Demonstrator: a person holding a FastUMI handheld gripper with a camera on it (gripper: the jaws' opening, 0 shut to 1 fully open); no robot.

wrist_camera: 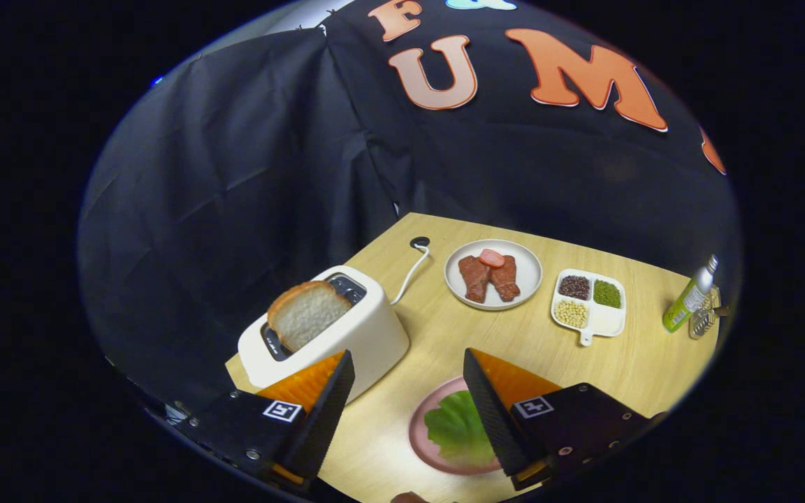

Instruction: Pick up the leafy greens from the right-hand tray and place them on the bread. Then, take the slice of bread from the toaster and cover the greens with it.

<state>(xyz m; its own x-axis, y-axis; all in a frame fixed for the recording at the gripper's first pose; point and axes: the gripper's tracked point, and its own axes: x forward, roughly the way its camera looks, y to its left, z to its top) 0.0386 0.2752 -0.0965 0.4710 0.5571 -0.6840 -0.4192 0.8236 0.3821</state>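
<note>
My fingers (409, 391) are spread wide apart with nothing between them, hanging above the near part of the wooden tabletop (444, 335). Just below and between them sits a pink plate (418, 429) with the leafy greens (455, 429) lying flat on it; my right finger covers the plate's right side, and I cannot tell whether bread lies under the leaf.

Just ahead of my left finger stands a cream toaster (367, 335) near the tabletop's left edge. A slice of bread (307, 312) sticks up out of its near slot, leaning a little, crust on top. A white cord (411, 271) runs from behind the toaster to a dark round hole (419, 242) in the tabletop.

Beyond the gap between my fingers is a white round plate (525, 269) holding two brown meat pieces (490, 278) side by side, with a small red slice (492, 258) resting on their far ends. To its right is a white divided dish (608, 321) with a short handle, holding dark grains, green grains and pale beans in separate sections. Farther right, near the tabletop's edge, stands a green bottle (685, 304) with a small metal object (704, 321) just beside it.
</note>
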